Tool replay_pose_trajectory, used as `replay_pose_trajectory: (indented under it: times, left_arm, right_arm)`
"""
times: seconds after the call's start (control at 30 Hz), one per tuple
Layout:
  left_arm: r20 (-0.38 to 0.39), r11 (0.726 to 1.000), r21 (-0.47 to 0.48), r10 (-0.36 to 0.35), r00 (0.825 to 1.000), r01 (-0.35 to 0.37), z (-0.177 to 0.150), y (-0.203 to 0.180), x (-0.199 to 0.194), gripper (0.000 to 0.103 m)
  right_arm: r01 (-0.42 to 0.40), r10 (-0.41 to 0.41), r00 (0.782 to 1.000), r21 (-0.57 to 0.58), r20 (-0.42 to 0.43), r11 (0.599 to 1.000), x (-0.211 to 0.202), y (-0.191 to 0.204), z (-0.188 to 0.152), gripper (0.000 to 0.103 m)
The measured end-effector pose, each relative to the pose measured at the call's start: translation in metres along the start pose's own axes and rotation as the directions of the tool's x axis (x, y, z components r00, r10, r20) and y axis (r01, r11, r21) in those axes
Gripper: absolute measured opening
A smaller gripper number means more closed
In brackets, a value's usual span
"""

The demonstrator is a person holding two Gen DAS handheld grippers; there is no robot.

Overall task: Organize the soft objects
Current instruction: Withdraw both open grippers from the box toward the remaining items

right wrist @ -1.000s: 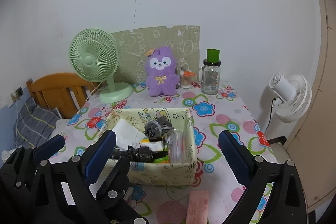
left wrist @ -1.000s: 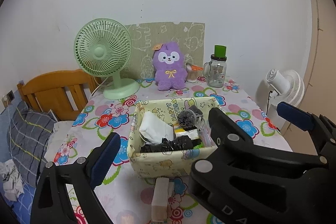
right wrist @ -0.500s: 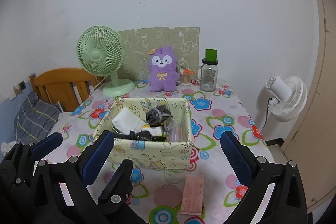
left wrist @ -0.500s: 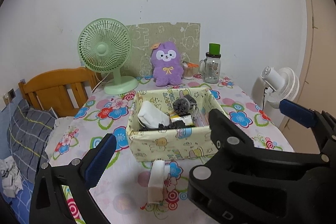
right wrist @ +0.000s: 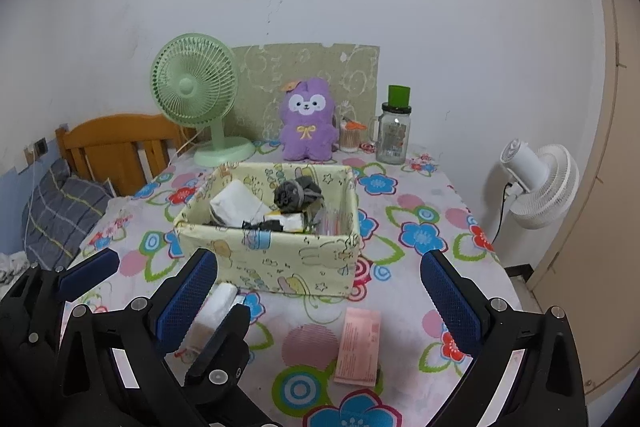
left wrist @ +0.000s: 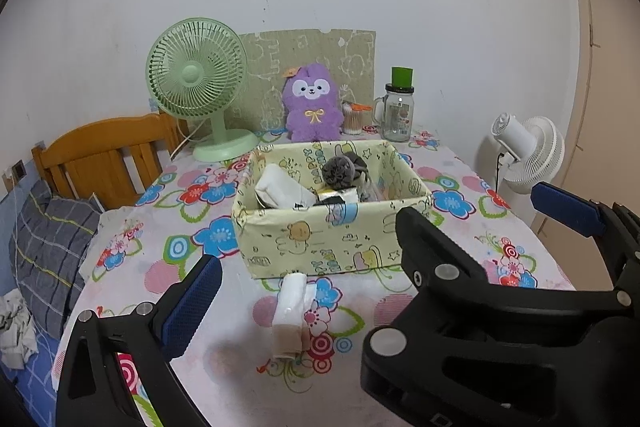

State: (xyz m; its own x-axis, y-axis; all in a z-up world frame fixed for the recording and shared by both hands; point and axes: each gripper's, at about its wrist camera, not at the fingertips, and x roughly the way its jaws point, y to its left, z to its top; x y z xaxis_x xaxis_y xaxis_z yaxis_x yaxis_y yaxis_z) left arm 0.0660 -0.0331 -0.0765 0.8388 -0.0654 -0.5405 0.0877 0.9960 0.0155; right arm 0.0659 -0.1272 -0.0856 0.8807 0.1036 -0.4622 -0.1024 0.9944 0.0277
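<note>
Both the left gripper (left wrist: pixel 376 247) and right gripper (right wrist: pixel 320 291) hover released; approach the white rolled soft pack (left wrist: pixel 291 311) lying on the floral bench (left wrist: pixel 460 187) before the yellow fabric box (left wrist: pixel 332 243) squarely, pinching mid-length

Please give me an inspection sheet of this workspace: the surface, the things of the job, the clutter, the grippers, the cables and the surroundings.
Surface: table under a flowered cloth.
Job's things: fabric box holding a grey pompom, a white pack and dark items; white pack and pink packet lying in front of the box; purple plush upright at the back.
Clutter: green fan, glass jar, cotton swab cup.
Grippers: left gripper open, empty; right gripper open, empty.
Cables: one from the green fan, one from the white fan.
Surroundings: wooden bed frame, striped pillow, white wall.
</note>
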Motion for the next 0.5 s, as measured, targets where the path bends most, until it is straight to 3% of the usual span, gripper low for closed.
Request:
replay_pose_trajectory:
  times: [0.17,0.5]
  left_arm:
    - [-0.009,1.000,0.010,0.010,1.000,-0.010,-0.008,-0.002,0.006,0.103]
    - [-0.069,1.000,0.012,-0.013,0.998,0.014,-0.026,-0.006,0.029,0.102]
  right_arm:
    - [0.009,-0.009,1.000,-0.008,0.006,1.000,0.003,0.000,-0.010,0.103]
    - [0.006,-0.005,0.998,0.017,-0.063,1.000,0.026,-0.008,-0.032,0.103]
